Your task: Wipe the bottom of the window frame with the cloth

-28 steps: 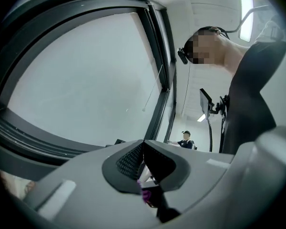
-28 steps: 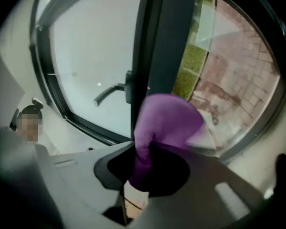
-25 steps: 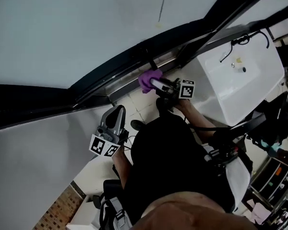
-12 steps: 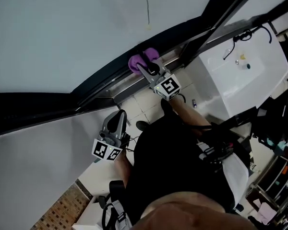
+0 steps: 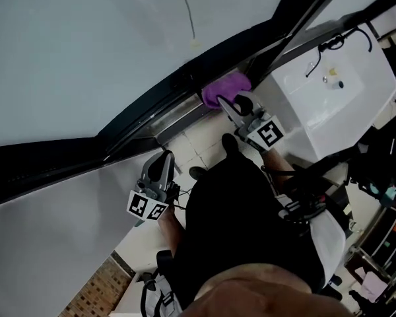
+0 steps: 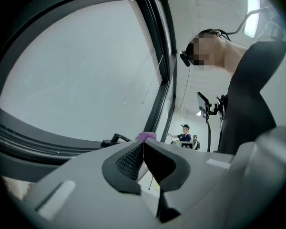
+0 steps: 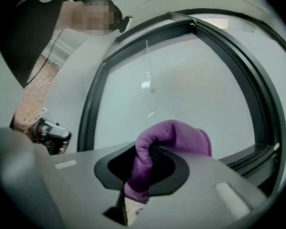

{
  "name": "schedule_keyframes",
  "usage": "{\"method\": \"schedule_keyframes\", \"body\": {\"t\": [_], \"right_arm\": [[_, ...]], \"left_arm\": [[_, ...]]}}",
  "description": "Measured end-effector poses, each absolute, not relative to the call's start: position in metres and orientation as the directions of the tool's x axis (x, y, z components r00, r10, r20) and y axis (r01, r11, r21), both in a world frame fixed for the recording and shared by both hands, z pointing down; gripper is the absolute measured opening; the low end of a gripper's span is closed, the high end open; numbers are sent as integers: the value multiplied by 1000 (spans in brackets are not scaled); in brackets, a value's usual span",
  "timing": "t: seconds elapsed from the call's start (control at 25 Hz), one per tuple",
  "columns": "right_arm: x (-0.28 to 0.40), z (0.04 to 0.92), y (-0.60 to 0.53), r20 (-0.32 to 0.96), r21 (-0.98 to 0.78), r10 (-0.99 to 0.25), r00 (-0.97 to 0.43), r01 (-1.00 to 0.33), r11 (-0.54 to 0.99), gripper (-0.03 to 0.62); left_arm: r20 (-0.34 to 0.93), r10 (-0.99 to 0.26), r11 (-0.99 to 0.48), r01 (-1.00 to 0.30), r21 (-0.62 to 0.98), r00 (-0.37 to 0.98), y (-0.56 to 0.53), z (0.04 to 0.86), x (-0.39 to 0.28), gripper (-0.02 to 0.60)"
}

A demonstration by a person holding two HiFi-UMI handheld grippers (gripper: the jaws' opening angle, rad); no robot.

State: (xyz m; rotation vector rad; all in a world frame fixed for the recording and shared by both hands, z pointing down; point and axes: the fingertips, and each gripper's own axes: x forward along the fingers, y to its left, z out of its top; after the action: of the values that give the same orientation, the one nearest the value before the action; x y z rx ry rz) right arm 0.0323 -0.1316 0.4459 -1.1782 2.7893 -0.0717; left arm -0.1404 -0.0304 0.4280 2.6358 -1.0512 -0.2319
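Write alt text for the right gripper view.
The right gripper is clamped on a folded purple fleecy cloth, which bulges above its grey jaws. Behind it, a pale glass window pane sits in a dark metal window frame.

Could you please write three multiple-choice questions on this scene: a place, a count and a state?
1. Where is the purple fleecy cloth? A at the bottom of the dark window frame; B on the floor; C in the white basin.
2. How many grippers hold cloth? A none; B one; C two.
3. The left gripper has its fingers: A wide apart; B shut, empty; C shut on cloth.
Answers: 1 A, the head view shows it there. 2 B, only the right gripper clamps it. 3 B, its fingers meet with nothing between.
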Motion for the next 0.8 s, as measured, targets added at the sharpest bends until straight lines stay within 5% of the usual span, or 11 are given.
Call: {"method": "schedule_keyframes", "body": {"t": [0.12, 0.28, 0.6, 0.8], "right_arm": [[18, 448, -205, 48, 30, -726, -686, -726, 687, 63], [-22, 477, -250, 259, 263, -639, -724, -584, 768, 63], [-11, 470, -179, 123, -27, -277, -953, -283, 959, 60], [11, 462, -60, 168, 66, 85, -982, 98, 993, 61]], "left_arm": [[-49, -674, -711, -630, 313, 737, -29, 423, -130, 5], [-60, -674, -715, -629, 304, 737, -27, 419, -123, 5], [-46, -687, -697, -639, 325, 725, -28, 428, -129, 5], [-47, -652, -726, -604, 329, 757, -32, 432, -117, 5]]}}
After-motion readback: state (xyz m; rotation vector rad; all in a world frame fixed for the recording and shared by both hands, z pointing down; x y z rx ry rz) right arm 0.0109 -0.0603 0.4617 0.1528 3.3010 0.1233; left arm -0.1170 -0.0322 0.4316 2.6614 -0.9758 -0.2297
